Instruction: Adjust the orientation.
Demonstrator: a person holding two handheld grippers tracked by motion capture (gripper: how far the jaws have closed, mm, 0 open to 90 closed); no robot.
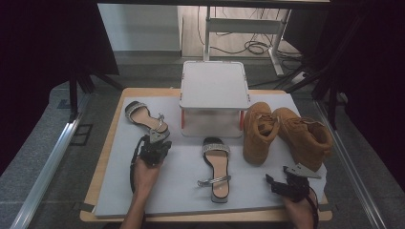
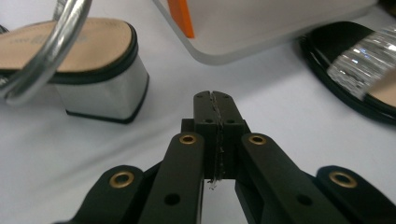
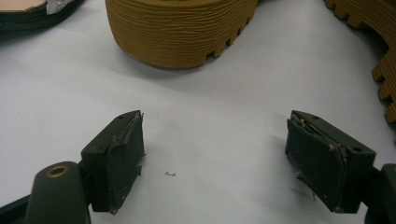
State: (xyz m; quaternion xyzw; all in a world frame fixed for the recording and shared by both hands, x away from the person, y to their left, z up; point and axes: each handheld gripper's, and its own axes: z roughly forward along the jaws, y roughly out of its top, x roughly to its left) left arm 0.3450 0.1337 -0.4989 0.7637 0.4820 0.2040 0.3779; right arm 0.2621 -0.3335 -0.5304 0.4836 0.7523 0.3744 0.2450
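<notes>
Here, left hand-held gripper [image 1: 154, 139] fully closed, empty, just behind the heel of the left sandal [image 1: 145, 116].

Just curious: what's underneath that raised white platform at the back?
Under the white platform, orange legs and a white base show. Whether anything sits further in, its top hides.

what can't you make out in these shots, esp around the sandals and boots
- Left sandal: its heel end in the high view sits behind the left gripper.
- Left gripper view: the other sandal is cut off by the right edge.
- Right gripper view: the boots are cropped at the top; uppers unseen.
- Space under the white stand: hidden by its top in the high view.
</notes>
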